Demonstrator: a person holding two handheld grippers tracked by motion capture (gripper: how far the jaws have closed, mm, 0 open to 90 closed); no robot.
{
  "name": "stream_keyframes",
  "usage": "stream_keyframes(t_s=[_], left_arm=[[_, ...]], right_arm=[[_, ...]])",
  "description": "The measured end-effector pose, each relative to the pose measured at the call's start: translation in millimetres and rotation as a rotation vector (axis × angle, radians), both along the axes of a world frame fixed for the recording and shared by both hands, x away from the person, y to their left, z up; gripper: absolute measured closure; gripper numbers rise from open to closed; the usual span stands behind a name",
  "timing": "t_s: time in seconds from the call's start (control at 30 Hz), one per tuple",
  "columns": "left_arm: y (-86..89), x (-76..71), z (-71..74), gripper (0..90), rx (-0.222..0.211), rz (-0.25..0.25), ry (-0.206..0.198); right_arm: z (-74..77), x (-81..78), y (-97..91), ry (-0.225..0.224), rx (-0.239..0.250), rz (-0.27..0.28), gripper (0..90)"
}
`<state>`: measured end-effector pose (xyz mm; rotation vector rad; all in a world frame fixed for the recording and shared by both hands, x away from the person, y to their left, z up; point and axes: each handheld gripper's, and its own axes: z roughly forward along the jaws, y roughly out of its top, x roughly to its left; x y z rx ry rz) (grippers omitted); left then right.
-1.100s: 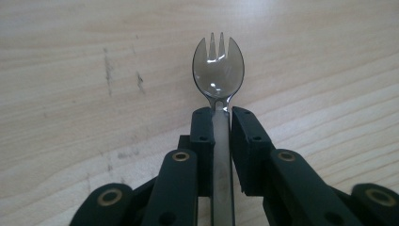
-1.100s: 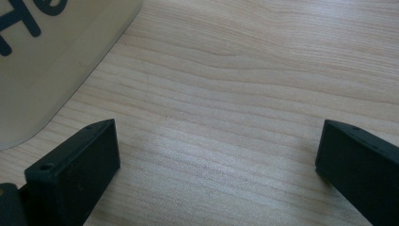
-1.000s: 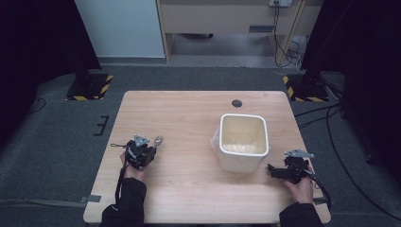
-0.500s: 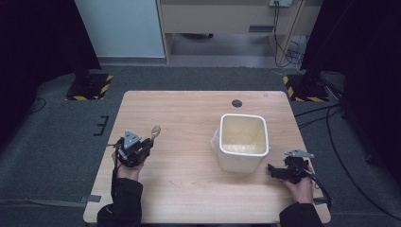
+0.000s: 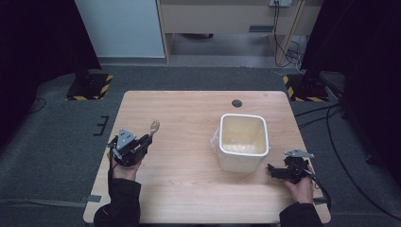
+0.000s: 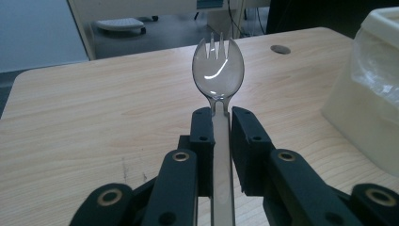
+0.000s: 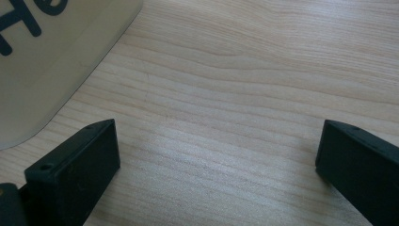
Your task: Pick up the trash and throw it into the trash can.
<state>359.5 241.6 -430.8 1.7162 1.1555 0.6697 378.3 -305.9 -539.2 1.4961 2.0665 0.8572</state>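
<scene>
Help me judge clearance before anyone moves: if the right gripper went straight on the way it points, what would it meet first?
Probably the cream bin. In the high view the right gripper points left at its base, jaws open. Its own view shows bare table ahead and the bin wall at the left, so it might only graze it.

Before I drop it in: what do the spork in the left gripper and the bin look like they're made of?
Spork: looks like clear, glossy plastic; the table grain shows through the bowl and a bright glint sits on it. The left gripper clamps its handle.
Bin: probably cream, matte plastic, with smooth walls and a rolled rim; a thin clear film, likely a bag, clings to its side.
</scene>
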Motion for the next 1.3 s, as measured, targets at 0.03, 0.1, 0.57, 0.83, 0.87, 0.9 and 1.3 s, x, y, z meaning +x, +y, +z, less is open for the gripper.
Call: stream_keyframes(t_s=[0.03,0.1,0.57,0.83,0.87,0.9,1.3], left_arm=[[-0.1,-0.7,1.4,78.3,-0.007,-0.002,-0.006],[-0.3,-2.3,4.3,78.3,-0.013,-0.007,-0.017],[-11.4,-19.0,30.0,78.3,-0.052,-0.065,-0.102],[-25.4,-30.2,43.3,78.3,-0.074,-0.133,-0.144],[-26.6,-31.4,44.8,78.3,-0.077,-0.140,-0.149],[-27.9,-32.6,46.3,78.3,-0.083,-0.147,-0.153],[-42.2,-36.0,61.4,78.3,-0.102,-0.211,-0.186]], right_arm=[[0.0,0.0,0.0,0.000,0.000,0.000,0.3],[0.0,0.0,0.0,0.000,0.000,0.000,0.3],[0.0,0.0,0.0,0.000,0.000,0.000,0.3],[0.0,0.0,0.0,0.000,0.000,0.000,0.3],[0.0,0.0,0.0,0.000,0.000,0.000,0.3],[0.0,0.0,0.0,0.000,0.000,0.000,0.3],[0.0,0.0,0.0,0.000,0.000,0.000,0.3]])
